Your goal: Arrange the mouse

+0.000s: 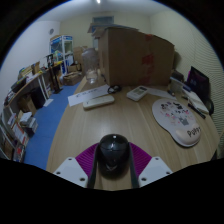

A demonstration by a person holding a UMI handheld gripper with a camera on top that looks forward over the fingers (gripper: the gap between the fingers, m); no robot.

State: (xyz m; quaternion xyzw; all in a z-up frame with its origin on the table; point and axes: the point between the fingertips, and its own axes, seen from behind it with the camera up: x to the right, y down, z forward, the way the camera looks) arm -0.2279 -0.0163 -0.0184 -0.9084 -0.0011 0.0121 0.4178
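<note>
The gripper (113, 166) has two fingers. Each finger looks pale, almost white, on its outer side, and the ends are wide and rounded. On the inner face of each finger sits a bright pink-purple pad (86, 157). The pads are flat and slanted, so they look like two small wedges that lean toward each other. Between the fingers runs a thin dark bar, and below it the body of the gripper is dark and hard to make out.
</note>
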